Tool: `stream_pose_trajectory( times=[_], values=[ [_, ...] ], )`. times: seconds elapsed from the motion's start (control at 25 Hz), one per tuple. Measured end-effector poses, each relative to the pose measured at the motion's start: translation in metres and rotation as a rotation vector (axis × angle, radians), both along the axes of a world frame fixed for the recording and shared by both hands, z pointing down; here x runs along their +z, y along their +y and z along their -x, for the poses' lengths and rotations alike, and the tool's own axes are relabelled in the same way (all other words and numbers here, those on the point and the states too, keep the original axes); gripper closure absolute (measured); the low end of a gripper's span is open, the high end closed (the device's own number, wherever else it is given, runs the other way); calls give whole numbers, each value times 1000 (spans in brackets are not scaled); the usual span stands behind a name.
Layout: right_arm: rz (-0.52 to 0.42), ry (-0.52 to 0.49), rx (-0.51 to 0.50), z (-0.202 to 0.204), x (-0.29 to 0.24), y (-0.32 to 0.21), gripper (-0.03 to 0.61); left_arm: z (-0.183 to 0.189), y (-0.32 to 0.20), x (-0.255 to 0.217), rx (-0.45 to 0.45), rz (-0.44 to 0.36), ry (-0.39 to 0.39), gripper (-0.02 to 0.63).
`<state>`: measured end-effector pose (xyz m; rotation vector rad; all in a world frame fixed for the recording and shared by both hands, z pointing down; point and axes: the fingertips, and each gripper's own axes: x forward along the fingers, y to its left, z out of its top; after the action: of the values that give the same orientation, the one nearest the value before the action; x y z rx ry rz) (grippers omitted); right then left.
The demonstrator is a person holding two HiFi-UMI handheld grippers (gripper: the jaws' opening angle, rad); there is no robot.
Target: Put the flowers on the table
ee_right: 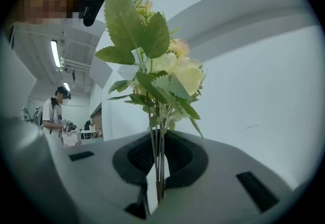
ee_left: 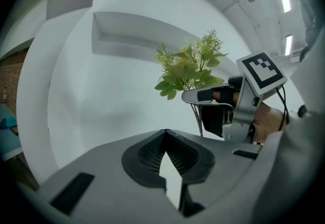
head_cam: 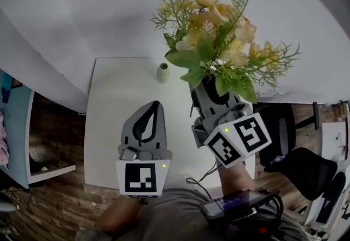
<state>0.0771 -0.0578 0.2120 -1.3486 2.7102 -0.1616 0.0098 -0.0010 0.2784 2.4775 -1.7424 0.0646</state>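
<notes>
1. head view: the right gripper (head_cam: pixel 209 92) is clamped on the flowers (head_cam: pixel 210 27), a bunch of pale yellow and peach blooms with green leaves and ferny sprigs, which is held up in the air over the far right part of the white table (head_cam: pixel 109 125)
2. right gripper view: the thin green stems (ee_right: pixel 157 167) run up between the two jaws, which are pressed nearly together on them, and the leaves and blooms spread above the gripper
3. left gripper view: the left gripper (ee_left: pixel 165 134) has its jaws drawn together at the tips with nothing between them; only white surface shows through the narrow wedge behind the tips
4. the same view shows the bunch from the side, upright, with the stems reaching down below the other gripper's jaws
5. a small pale green vase (head_cam: pixel 163 72) stands on the table near its far edge, to the left of the bunch and apart from it
6. the left gripper hovers over the middle of the table, well short of the vase
</notes>
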Motion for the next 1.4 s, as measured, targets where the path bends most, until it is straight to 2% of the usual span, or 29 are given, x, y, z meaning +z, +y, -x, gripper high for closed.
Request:
stream_pose_trajectory(
  times=[0.12,0.32,0.52,0.76,1.4],
  values=[
    [-3,-21,2,12,0,-18,557,7,-8,8,4,28,-5,609],
    [6,-20,35,55,5,-97,557,48,-70,26,31,67,20,609],
    [-31,-18,48,58,4,-113,558,55,-74,49,27,109,49,609],
    [1,-1,44,111,42,-182,558,99,-126,103,19,199,103,609],
    [-49,23,18,111,39,-194,557,100,-134,101,-18,233,126,609]
  ],
)
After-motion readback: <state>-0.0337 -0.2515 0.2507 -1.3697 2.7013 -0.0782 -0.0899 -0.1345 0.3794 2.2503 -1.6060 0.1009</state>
